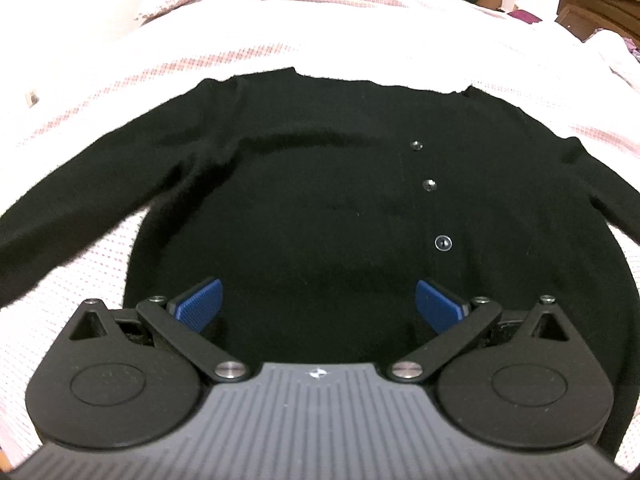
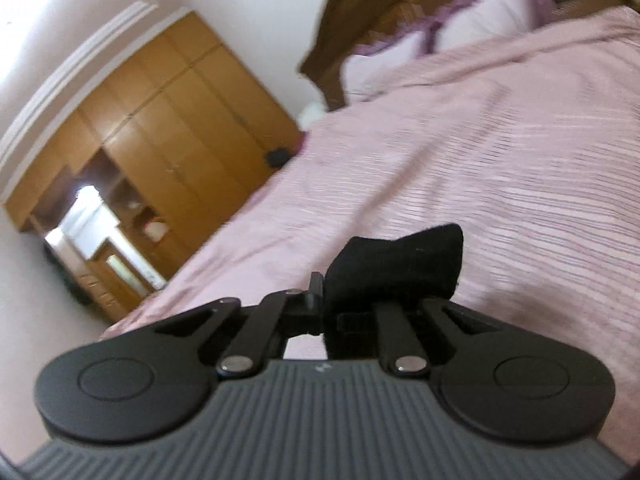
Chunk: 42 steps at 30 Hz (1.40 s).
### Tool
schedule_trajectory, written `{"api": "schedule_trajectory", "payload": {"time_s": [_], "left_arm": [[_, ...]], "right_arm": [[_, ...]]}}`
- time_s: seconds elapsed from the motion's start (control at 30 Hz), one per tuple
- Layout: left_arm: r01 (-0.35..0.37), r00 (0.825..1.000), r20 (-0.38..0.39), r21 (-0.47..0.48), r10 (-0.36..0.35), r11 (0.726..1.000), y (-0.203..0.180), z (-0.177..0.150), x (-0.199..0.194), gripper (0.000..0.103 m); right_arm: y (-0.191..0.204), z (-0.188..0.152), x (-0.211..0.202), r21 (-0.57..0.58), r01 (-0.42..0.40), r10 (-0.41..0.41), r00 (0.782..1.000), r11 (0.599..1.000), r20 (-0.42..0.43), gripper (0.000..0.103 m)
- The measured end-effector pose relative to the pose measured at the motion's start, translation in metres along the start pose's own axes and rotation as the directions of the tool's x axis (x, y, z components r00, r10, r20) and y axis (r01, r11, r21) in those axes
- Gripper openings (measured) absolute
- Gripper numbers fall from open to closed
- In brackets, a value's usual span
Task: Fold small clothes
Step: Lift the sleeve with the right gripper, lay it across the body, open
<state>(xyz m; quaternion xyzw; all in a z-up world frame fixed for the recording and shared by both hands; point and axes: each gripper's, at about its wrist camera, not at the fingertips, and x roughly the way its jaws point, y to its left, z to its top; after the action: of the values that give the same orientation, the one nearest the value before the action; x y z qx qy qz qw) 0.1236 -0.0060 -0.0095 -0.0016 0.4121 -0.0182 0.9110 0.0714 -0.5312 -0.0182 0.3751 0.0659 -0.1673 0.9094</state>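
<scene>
A black buttoned cardigan [image 1: 320,184] lies spread flat on the pink bedspread [image 1: 280,28], sleeves stretched out to both sides. My left gripper [image 1: 318,306] is open, its blue pads [image 1: 200,304] just above the cardigan's lower body near the hem, holding nothing. In the right wrist view my right gripper [image 2: 324,300] is shut on a bunch of black fabric [image 2: 400,264], which sticks up past the fingers above the bedspread [image 2: 480,152]. Which part of the cardigan it holds cannot be told.
A wooden wardrobe [image 2: 160,120] stands beyond the bed's left side. A wooden headboard [image 2: 360,12] and purple-trimmed pillows [image 2: 472,20] lie at the far end. A dark wooden nightstand [image 1: 600,8] is at the far right in the left wrist view.
</scene>
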Motion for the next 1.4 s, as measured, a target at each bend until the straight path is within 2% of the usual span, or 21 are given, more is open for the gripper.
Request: {"api": "schedule_trajectory", "payload": {"time_s": [0.17, 0.37, 0.7, 0.9, 1.1, 1.27, 1.4], "left_arm": [[0.012, 1.000, 0.015, -0.010, -0.011, 1.000, 0.009, 0.002, -0.005, 0.103], [0.003, 1.000, 0.020, -0.040, -0.002, 0.999, 0.027, 0.004, -0.005, 0.103], [-0.045, 0.998, 0.046, -0.113, 0.050, 0.993, 0.080, 0.011, -0.010, 0.103], [-0.085, 0.994, 0.058, -0.160, 0.095, 0.983, 0.113, 0.011, -0.013, 0.103], [-0.107, 0.992, 0.040, -0.198, 0.117, 0.974, 0.140, 0.006, -0.007, 0.103], [-0.120, 0.992, 0.023, -0.216, 0.128, 0.969, 0.156, 0.004, 0.004, 0.103], [-0.124, 0.991, 0.022, -0.233, 0.132, 0.965, 0.166, 0.004, 0.009, 0.103]], "right_arm": [[0.050, -0.002, 0.010, -0.058, -0.120, 0.119, 0.993, 0.991, -0.025, 0.008], [0.117, -0.013, 0.027, -0.106, -0.240, 0.233, 0.970, 0.965, -0.076, 0.008], [0.217, -0.063, 0.045, -0.128, -0.411, 0.385, 0.904, 0.903, -0.188, 0.008], [0.271, -0.111, 0.053, -0.136, -0.497, 0.454, 0.853, 0.857, -0.256, 0.007], [0.303, -0.183, 0.065, -0.183, -0.565, 0.466, 0.791, 0.804, -0.396, 0.008], [0.311, -0.256, 0.074, -0.222, -0.585, 0.396, 0.736, 0.780, -0.549, 0.008], [0.312, -0.299, 0.081, -0.223, -0.592, 0.338, 0.685, 0.775, -0.645, 0.008]]}}
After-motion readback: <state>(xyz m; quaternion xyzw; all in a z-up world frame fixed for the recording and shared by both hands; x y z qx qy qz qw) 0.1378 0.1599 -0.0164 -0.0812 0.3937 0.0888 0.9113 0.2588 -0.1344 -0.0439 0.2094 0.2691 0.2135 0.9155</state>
